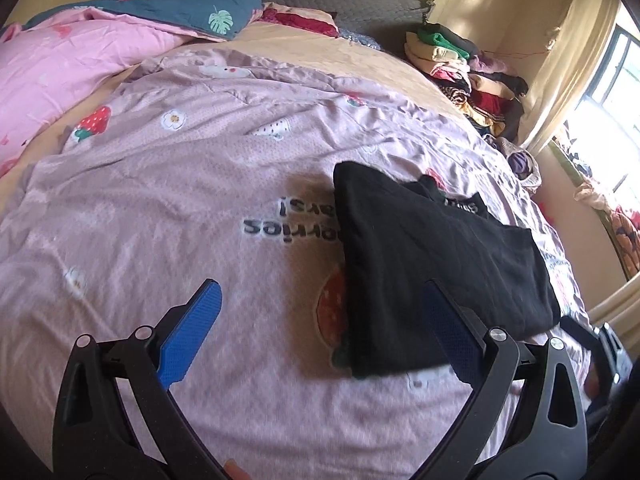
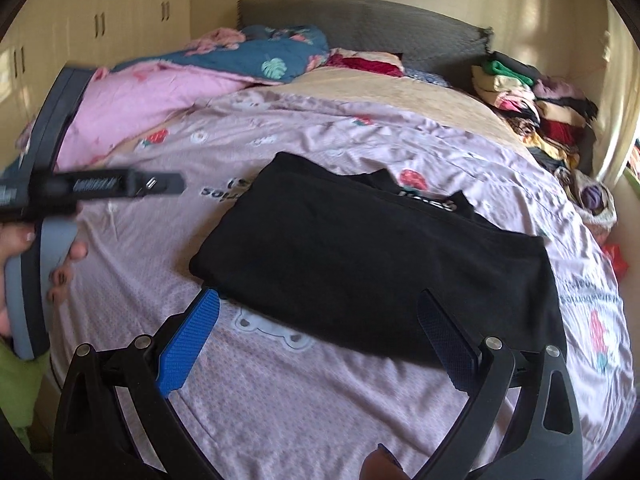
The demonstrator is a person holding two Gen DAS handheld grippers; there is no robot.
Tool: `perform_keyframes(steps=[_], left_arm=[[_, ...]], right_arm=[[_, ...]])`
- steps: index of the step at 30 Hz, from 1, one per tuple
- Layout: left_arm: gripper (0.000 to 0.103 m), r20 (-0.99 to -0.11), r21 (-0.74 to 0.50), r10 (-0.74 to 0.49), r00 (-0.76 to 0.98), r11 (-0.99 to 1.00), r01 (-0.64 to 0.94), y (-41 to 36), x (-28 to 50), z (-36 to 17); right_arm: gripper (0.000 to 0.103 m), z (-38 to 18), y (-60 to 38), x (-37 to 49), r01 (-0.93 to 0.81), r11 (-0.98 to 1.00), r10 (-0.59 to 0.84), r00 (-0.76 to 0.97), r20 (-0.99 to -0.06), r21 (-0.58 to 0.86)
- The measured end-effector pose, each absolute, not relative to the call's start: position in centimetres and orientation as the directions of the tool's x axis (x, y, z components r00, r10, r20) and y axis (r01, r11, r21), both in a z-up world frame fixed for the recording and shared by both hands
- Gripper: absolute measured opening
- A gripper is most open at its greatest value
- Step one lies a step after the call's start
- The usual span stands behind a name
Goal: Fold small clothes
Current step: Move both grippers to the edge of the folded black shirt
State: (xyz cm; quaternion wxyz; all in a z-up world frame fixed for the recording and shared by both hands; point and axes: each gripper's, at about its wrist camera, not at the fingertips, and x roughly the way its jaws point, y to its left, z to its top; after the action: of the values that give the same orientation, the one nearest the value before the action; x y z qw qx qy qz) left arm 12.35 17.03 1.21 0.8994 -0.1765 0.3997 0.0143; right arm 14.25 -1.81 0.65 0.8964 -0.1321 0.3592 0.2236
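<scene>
A black garment (image 1: 432,264) lies folded into a flat rectangle on the mauve printed quilt (image 1: 180,184); it also shows in the right wrist view (image 2: 372,256). My left gripper (image 1: 320,292) is open and empty, hovering over the garment's left near edge, its right finger over the cloth. My right gripper (image 2: 320,300) is open and empty, hovering above the garment's near edge. The left gripper's body shows in the right wrist view (image 2: 100,186) at the left, held in a hand, above the quilt.
A pink duvet (image 1: 60,68) and a blue floral quilt (image 1: 192,4) are bunched at the bed's far left. A pile of mixed clothes (image 1: 472,76) sits at the far right by the wall. A curtain and window (image 1: 600,80) are at the right.
</scene>
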Motion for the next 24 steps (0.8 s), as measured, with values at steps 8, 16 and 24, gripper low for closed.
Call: perform_keyframes(steps=[8, 16, 24], left_arm=[[0.093, -0.75, -0.289, -0.107, 0.653, 0.941, -0.178, 17.3, 16.5, -0.1], [0.093, -0.777, -0.294, -0.123, 0.617, 0.938, -0.183, 17.5, 20.0, -1.9], [0.093, -0.795, -0.298, -0.135, 0.592, 0.936, -0.186, 17.3, 22.7, -3.0]], right_arm=[[0.099, -2.7, 2.0, 15.5, -0.548, 0.823, 0.272, 0.61, -0.744, -0.148], [0.098, -6.1, 3.9, 16.8, -0.558, 0.793, 0.201, 0.618, -0.76, -0.244], [0.098, -8.7, 5.4, 18.9, -0.573, 0.747, 0.145, 0.636, -0.758, -0.338]])
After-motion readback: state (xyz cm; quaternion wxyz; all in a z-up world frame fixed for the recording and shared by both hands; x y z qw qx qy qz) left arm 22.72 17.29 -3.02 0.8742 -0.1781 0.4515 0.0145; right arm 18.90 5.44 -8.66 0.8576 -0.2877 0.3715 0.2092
